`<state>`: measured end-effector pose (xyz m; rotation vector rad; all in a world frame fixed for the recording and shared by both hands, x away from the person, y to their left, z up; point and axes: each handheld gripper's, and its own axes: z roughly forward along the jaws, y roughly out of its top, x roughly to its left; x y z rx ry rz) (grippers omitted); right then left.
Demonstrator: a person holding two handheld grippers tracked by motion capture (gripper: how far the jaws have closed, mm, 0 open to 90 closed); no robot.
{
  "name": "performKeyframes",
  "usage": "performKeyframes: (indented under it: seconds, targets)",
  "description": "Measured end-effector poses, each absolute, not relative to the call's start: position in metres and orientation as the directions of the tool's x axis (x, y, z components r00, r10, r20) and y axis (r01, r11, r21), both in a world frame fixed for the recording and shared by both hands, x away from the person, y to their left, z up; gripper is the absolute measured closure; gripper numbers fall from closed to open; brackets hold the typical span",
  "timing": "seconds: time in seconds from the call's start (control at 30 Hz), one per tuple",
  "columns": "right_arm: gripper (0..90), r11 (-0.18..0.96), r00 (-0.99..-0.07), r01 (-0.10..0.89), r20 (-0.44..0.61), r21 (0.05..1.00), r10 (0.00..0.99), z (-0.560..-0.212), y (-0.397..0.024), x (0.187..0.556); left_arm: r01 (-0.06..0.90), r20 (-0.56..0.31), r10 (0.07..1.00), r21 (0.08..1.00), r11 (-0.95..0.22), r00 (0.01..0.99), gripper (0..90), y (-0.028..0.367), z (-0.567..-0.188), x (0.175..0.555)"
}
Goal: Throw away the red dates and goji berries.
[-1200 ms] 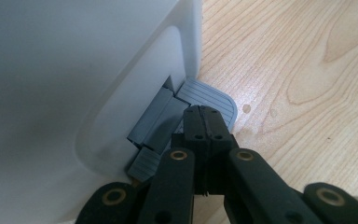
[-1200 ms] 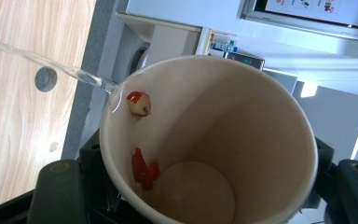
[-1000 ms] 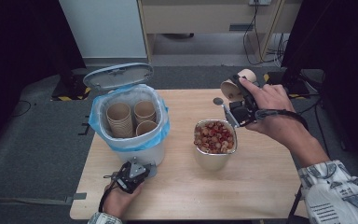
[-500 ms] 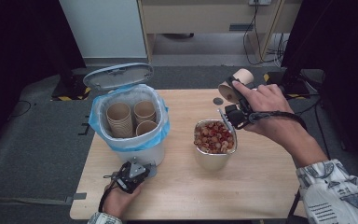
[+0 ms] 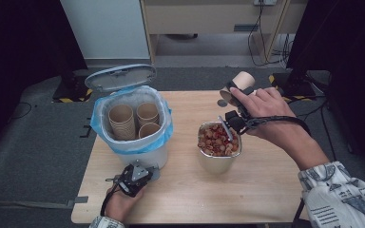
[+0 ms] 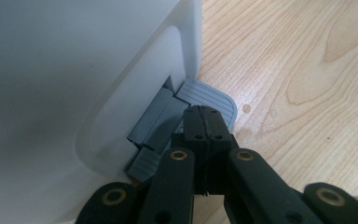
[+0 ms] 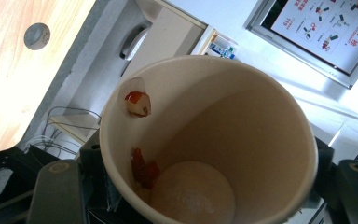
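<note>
Brown paper cup (image 5: pixel 241 81), pinched on its side in the right claw (image 5: pixel 237 92), right of centre in the high view, above the steel pot (image 5: pixel 219 159) of red scraps.

Thin paper makes the cup light and easily crushed, so the hold looks best kept low on the wall near the stiffer base, with gentle pressure; in the right gripper view two wet red bits (image 7: pixel 137 103) cling inside (likely slippery, likely to need a shake). At lower left, the left claw (image 5: pixel 134 176) is pressed together with nothing between its jaws, tips resting on the grey pedal (image 6: pixel 209 99) of the white bin (image 5: pixel 138 154), whose lid (image 5: pixel 120 77) stands up over stacked cups (image 5: pixel 134 118) on the wooden worktop (image 5: pixel 266 190).
</note>
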<state>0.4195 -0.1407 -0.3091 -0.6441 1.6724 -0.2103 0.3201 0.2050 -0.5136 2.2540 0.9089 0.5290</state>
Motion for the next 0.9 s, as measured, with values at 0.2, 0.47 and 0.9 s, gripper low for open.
performKeyframes:
  seconds: [0.2, 0.47, 0.9]
  targets:
    - [28.2, 0.791, -0.059, -0.304, -0.818, -0.531, -0.572, -0.315, -0.137, 0.420, 0.464, 0.124, 0.723, 0.691, -0.555, 0.680, 89.7, 0.205, -0.514, 0.320]
    - [28.3, 0.727, -0.089, -0.323, -0.745, -0.606, -0.661, -0.340, -0.131, 0.417, 0.465, 0.123, 0.723, 0.691, -0.554, 0.680, 89.8, 0.205, -0.514, 0.320]
    - [28.3, 0.704, -0.086, -0.320, -0.720, -0.634, -0.688, -0.353, -0.127, 0.421, 0.463, 0.122, 0.723, 0.692, -0.553, 0.681, 89.7, 0.205, -0.514, 0.320]
